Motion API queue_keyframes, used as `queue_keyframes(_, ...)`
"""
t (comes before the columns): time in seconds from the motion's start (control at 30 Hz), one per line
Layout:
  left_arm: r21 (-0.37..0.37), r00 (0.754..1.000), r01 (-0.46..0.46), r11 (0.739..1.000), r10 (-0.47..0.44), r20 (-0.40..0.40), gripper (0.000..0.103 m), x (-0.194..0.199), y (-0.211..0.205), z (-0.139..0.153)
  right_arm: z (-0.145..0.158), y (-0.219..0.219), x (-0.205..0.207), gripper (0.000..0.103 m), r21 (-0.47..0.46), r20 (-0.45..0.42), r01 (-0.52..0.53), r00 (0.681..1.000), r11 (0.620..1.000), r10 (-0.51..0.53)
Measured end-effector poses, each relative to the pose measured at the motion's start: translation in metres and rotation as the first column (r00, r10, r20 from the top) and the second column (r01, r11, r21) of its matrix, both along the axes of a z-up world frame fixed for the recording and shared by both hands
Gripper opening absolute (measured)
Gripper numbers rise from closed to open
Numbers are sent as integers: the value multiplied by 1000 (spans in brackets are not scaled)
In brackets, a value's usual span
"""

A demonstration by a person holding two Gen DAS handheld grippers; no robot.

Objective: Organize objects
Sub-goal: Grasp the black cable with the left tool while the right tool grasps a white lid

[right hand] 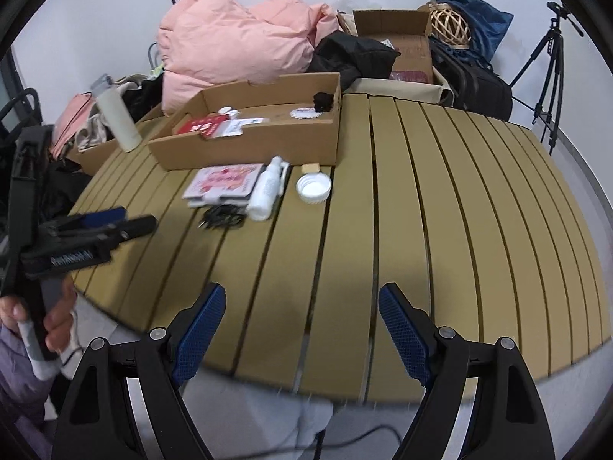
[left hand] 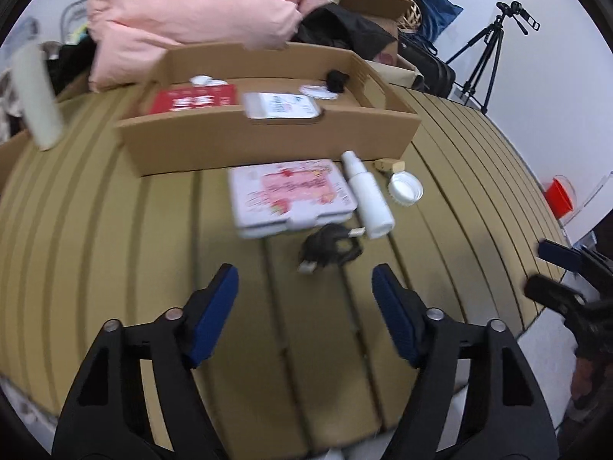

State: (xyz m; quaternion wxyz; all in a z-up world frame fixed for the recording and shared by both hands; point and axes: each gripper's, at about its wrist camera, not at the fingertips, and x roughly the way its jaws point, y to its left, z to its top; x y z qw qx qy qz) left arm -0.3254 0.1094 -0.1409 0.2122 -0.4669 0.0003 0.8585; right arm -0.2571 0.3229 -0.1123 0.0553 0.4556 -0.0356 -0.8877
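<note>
both grippers are hovering with fingers spread, the left gripper near the black cable lying on the slatted table, the right gripper holding nothing, the cardboard box sitting farther back.

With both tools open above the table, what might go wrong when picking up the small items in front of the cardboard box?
1. The black cable touches the white spray bottle; closing the left tool on the cable could roll the bottle.
2. The bottle lies against the pink-printed pack, so gripping either may drag the other.
3. The white cap is low and flat; the right tool may slip and push it away.
</note>
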Motion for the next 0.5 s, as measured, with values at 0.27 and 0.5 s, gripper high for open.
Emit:
queue_keyframes(0.27,-41,999,48,998,-47,23,68,-25,36,-38,-44,3,-98,60,-7,36,-51,998,999,51)
queue_keyframes(0.5,-99,999,47,994,-47,0,43,-22,46,-43,-72,-12,-140,44,24,75,-72,995,997,70)
